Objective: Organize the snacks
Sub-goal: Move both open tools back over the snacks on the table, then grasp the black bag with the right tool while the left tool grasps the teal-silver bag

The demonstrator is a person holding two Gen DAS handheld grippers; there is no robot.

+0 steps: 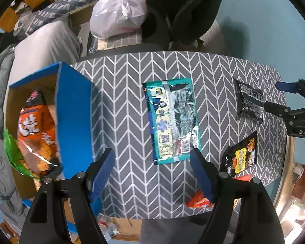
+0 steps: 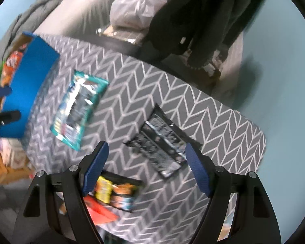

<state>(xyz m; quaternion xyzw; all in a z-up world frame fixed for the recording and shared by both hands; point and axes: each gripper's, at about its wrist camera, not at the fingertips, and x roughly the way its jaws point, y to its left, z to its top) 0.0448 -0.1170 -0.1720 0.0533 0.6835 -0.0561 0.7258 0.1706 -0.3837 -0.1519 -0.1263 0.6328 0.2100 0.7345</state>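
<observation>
Both grippers are spread wide and hold nothing. Between the blue pads of the left gripper [image 1: 152,174] lies bare herringbone tablecloth [image 1: 128,105], with the teal snack packet [image 1: 171,120] flat just beyond its fingertips. To its left stands the blue box [image 1: 74,122], open-topped, already holding an orange snack bag [image 1: 37,134] and a green one [image 1: 14,154]. The right gripper [image 2: 145,169] hovers over the black foil packet [image 2: 159,142] (blurred in that view), which lies near the table's right end. A black-and-yellow packet [image 1: 242,156] and an orange-red one [image 2: 100,209] sit by the near edge. A white plastic bag [image 1: 118,14] rests behind the table.
</observation>
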